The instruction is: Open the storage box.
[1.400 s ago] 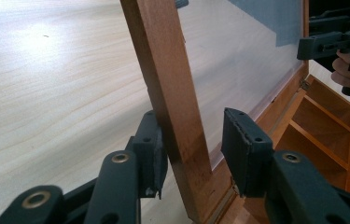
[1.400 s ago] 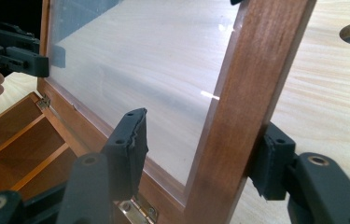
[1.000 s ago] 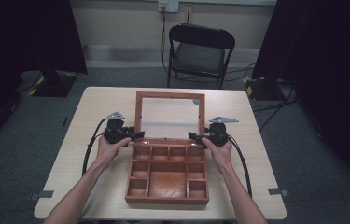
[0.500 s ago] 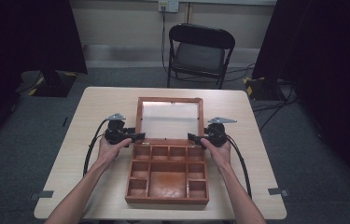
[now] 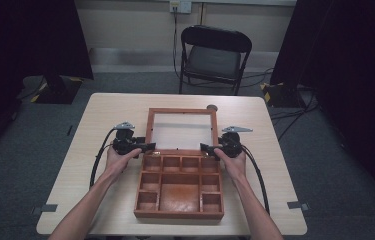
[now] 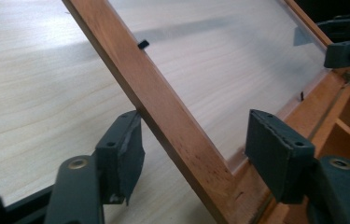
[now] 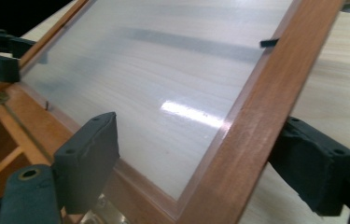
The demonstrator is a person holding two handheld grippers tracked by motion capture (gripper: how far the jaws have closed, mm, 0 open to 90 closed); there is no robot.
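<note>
Lid laid back, tongs loose on both side rails

High view: box [image 5: 179, 187] sits mid-tabletop [image 5: 100, 115], its compartments bare, its glazed lid [image 5: 181, 130] swung away from the person and lying low behind the hinge line. Left tongs [image 5: 147, 147] meet the lid's left rail near the hinge; right tongs [image 5: 206, 148] meet the right rail at the matching spot. A small round knob [image 5: 211, 107] shows just past the lid's far right corner.

Left gripper view: left tongs [image 6: 196, 149] stand wide, one jaw on each side of the lid's rail [image 6: 163, 112]. The outer pad looks to touch the wood; the inner one stands clear of it, so nothing is clamped. Through the pane the tabletop grain shows, and the lid slopes only a little above it.

Right gripper view: right tongs [image 7: 210, 154] also stand wide, straddling the other rail [image 7: 252, 112], with a gap on the pane side and the outer pad near or just against the wood. No grip here either.

Judged from this, the opening step is at its end: the lid is being let down onto its resting position. The next move calls for checking that the lid rests steady by itself, then drawing both tongs sideways off the rails without dragging the frame or scraping the pane.
</note>
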